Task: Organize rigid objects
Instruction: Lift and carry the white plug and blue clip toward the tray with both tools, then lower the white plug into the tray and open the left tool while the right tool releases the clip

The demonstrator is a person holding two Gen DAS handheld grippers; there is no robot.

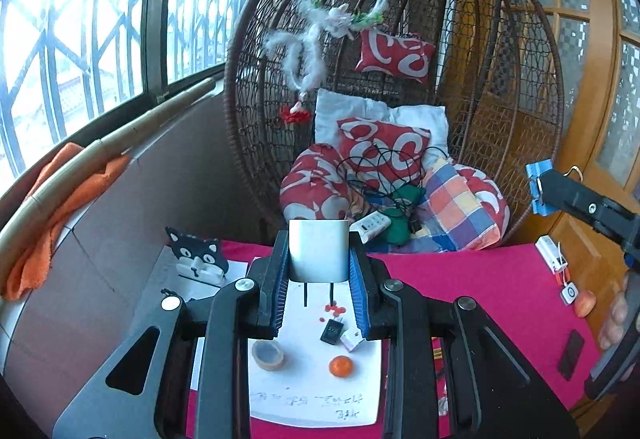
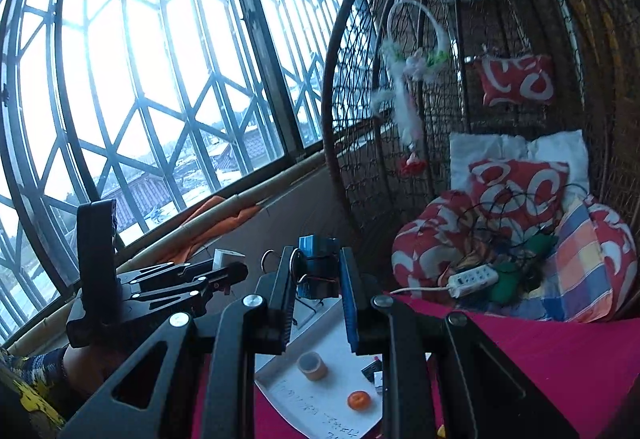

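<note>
white plug adapter (image 1: pixel 319 251) upright, 2 prongs down, held above white sheet. blue-black binder clip (image 2: pixel 318 271) held aloft too.

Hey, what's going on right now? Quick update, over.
Left gripper shut on white block. Right gripper shut on blue clip. Both above white sheet; nothing in the way.
</note>
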